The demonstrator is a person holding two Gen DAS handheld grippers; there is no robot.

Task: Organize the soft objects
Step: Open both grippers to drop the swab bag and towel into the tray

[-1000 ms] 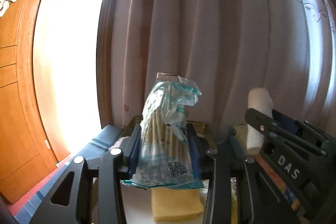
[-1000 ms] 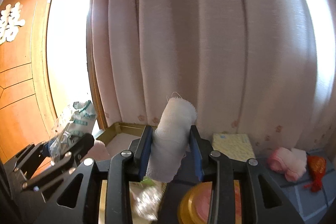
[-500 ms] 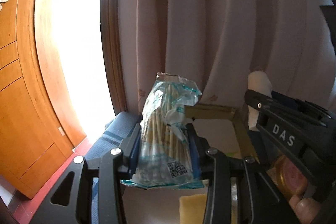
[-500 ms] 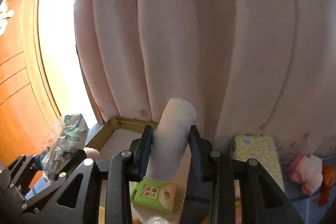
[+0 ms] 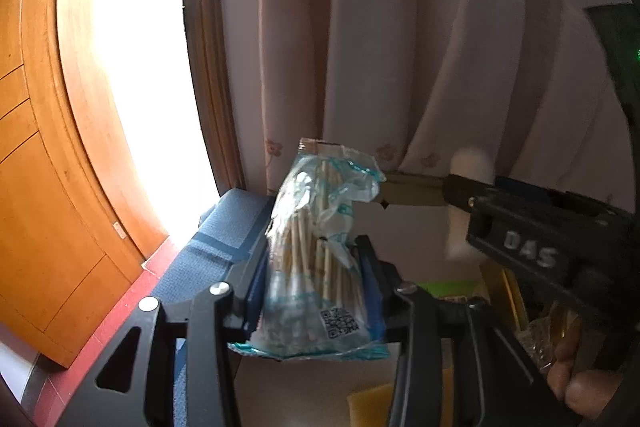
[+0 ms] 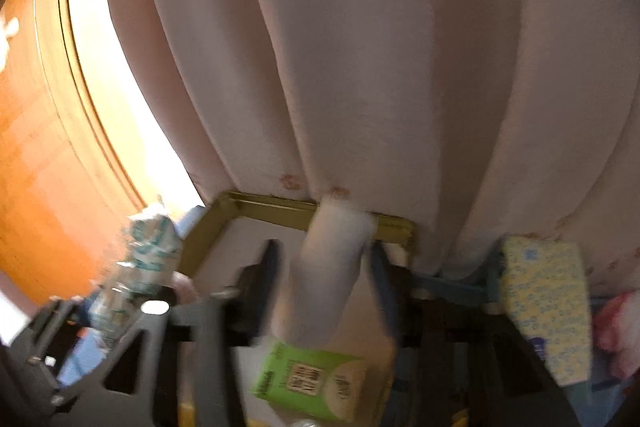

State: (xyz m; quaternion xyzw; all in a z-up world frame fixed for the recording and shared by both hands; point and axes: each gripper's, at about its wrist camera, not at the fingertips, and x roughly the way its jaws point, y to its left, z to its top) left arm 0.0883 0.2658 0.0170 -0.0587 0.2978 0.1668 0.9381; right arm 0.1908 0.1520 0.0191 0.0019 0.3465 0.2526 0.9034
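Behind the gold-rimmed tray [image 6: 276, 211] hangs a pale pink curtain [image 6: 360, 47], its hem touching the tray's far rim; to the curtain's left a bright window opening [image 5: 132, 75] glares beside orange wooden panelling [image 5: 36, 167]. The tray has a white floor and rests on a blue surface [image 5: 208, 251].

Over the tray's left side the left gripper [image 5: 316, 267] carries a clear bag of cotton swabs [image 5: 320, 259], upright between its blue-padded fingers [image 5: 256, 291]. The jaws have just been opening; the bag stands between them, with a thin gap showing on the right side, so the pads no longer squeeze it. Over the tray's middle the right gripper [image 6: 324, 267] points down at the white floor with a white gauze roll [image 6: 328, 267] between its fingers. Its jaws have also just been opening and stand clearly apart from the roll on both sides — the roll is blurred and tilts toward the tray's far rim.

Just right of the tray lies a yellow patterned tissue pack [image 6: 548, 303], and beyond it something pink [image 6: 616, 331] that is too blurred to make out. Inside the tray, at its near side, sits a green tissue packet [image 6: 316, 379], and a yellow sponge [image 5: 372, 407] shows lower in the left wrist view. A person's hand [image 5: 580, 379] grips the right gripper's handle.
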